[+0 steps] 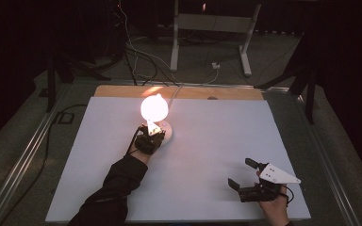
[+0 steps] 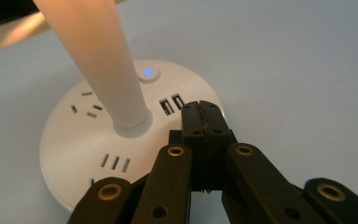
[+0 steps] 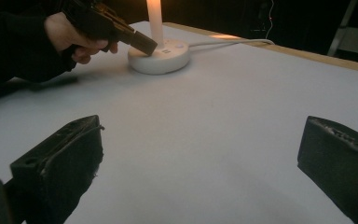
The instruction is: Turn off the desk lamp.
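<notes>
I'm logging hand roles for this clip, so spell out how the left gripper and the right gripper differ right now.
The left gripper has its jaws pressed shut; the right gripper has its jaws wide apart.

The left gripper's tip sits over the lamp base, near the USB ports and short of the lit power button; the right gripper is far from the lamp, over bare white board.

Both are black, hand-held and empty.

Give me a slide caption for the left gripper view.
Shut left gripper over the lit lamp's round base, near its glowing power button.
</notes>
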{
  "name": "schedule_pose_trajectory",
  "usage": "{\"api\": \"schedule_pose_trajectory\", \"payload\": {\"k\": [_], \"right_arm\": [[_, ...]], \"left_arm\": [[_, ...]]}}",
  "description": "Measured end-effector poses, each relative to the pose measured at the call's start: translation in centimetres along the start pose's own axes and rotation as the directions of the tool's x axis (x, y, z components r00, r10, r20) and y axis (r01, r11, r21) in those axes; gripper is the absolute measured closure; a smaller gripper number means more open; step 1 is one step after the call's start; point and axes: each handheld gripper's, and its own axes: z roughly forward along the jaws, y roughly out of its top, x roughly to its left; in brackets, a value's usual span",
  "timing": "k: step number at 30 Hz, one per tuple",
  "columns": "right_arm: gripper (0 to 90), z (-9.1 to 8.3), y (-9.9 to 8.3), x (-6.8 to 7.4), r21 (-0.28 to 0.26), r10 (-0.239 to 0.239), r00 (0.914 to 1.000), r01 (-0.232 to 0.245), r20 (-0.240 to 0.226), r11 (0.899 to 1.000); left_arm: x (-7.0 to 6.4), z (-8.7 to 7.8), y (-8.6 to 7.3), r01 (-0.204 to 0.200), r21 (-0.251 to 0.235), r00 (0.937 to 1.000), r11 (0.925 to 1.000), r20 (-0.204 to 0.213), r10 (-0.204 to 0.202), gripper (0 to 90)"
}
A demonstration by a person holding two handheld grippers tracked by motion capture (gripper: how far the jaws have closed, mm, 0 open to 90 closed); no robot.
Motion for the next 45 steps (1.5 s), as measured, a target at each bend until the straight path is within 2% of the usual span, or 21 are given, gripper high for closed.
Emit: {"api": "schedule_pose_trajectory", "payload": {"k": [3,5,11,21,23,25,28,30,33,37,39,45], "right_arm": [[0.0,0.0,0.0,0.0,0.0,0.001,1.0,-0.001,-0.001,1.0],[0.0,0.0,0.0,0.0,-0.002,-0.002,1.0,0.002,-0.001,1.0],[0.0,0.0,0.0,0.0,-0.002,-0.003,1.0,0.003,-0.001,1.0],[0.0,-0.1,0.1,0.1,-0.004,-0.003,1.0,0.003,-0.002,1.0],[0.0,-0.1,0.1,0.1,-0.004,-0.003,1.0,0.003,-0.003,1.0],[0.0,-0.1,0.1,0.1,-0.005,-0.002,1.0,0.002,-0.003,1.0],[0.0,-0.1,0.0,0.0,-0.003,-0.003,1.0,0.003,-0.003,1.0],[0.0,0.0,0.0,0.0,-0.002,-0.003,1.0,0.003,-0.003,1.0],[0.0,0.0,0.0,0.1,0.001,-0.005,1.0,0.005,-0.005,1.0],[0.0,0.1,0.0,0.1,0.004,-0.007,1.0,0.007,-0.006,1.0],[0.0,0.1,0.0,0.1,0.003,-0.006,1.0,0.006,-0.005,1.0],[0.0,0.0,0.0,0.0,0.001,-0.003,1.0,0.003,-0.007,1.0]], "left_arm": [[-0.2,-0.5,0.4,-0.001,-0.012,1.0,0.9999,0.002,0.001,90.0],[-0.2,-0.8,0.6,0.014,-0.026,0.9999,0.9996,0.007,-0.014,90.0],[0.1,-0.9,0.6,0.023,-0.042,0.9997,0.9988,-0.002,-0.023,90.0],[0.1,0.0,-0.3,0.019,-0.024,0.9995,0.9995,-0.024,-0.02,90.0],[0.1,0.2,-0.5,0.03,-0.013,0.9995,0.9995,-0.011,-0.03,90.0],[0.1,0.3,-0.6,0.018,-0.016,0.9997,0.9997,-0.019,-0.018,90.0],[0.2,0.3,-0.5,0.012,-0.01,0.9999,0.9999,-0.009,-0.012,90.0],[0.3,0.3,-0.6,0.019,-0.009,0.9998,0.9998,-0.004,-0.019,90.0],[0.1,0.4,-0.6,0.004,-0.012,0.9999,0.9999,-0.014,-0.004,90.0],[0.4,0.4,-0.6,0.019,-0.007,0.9998,0.9998,0.005,-0.019,90.0],[0.6,0.3,-0.5,0.042,-0.003,0.9991,0.9991,0.003,-0.042,90.0],[0.8,-0.4,0.0,0.043,-0.021,0.999,0.9989,-0.009,-0.043,90.0]]}}
